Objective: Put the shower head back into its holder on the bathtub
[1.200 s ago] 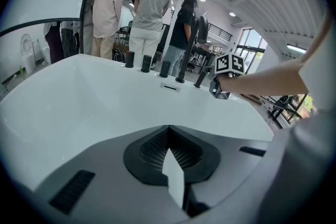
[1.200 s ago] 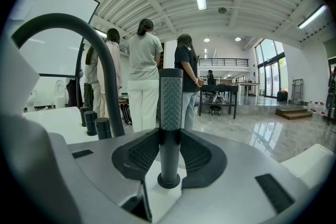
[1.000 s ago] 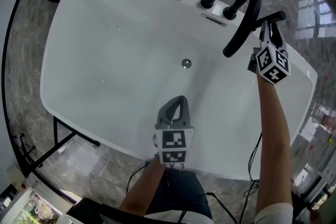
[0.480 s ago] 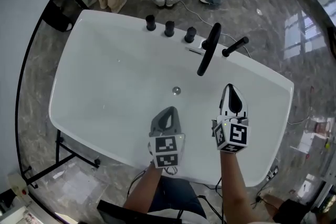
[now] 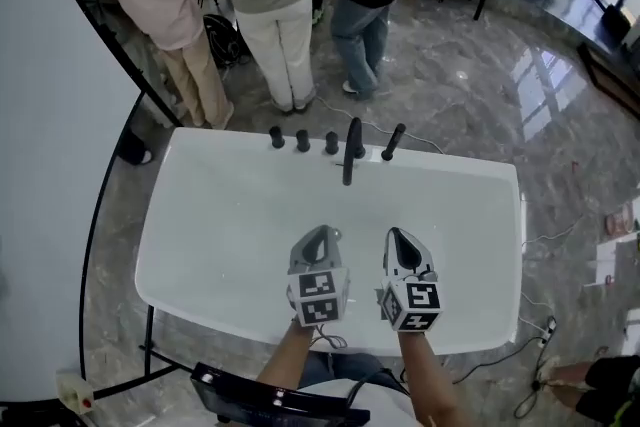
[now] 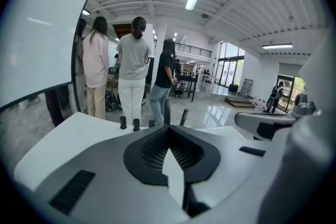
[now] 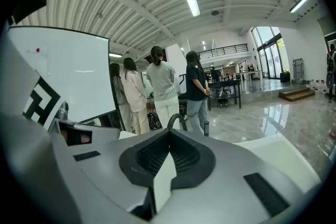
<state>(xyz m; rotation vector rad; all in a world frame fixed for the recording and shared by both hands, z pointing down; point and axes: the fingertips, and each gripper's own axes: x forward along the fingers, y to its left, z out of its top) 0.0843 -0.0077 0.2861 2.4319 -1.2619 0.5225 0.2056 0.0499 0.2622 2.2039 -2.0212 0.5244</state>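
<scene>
Although neither gripper holds anything, the finish deserves care. Nearest the person, the left gripper (image 5: 318, 235) and the right gripper (image 5: 399, 237) hang side by side above the near rim of the bathtub (image 5: 175, 300), well apart from the fittings. The left gripper's pads meet with nothing between them. The right gripper's jaws have just been closing and meet likewise, empty.

Across the white basin, on the far rim, the shower head (image 5: 392, 142) stands in its holder (image 5: 385, 156), leaning a little. It is just beside the black spout (image 5: 349, 153), with three knobs (image 5: 302, 141) in a row on the spout's other side.

By my judgement the placing is done and the step in hand is getting clear. That is best done high and away from the spout, with a look at whether the handle sits fully down, which is too small to tell.

Only the head view shows the whole tub and both grippers together. Only the gripper views show the pads closed. The right one catches the spout's arch. The left one shows the knobs in line and the right gripper alongside. Beyond stand three people (image 5: 270, 5) on the marble floor (image 5: 460, 95).
</scene>
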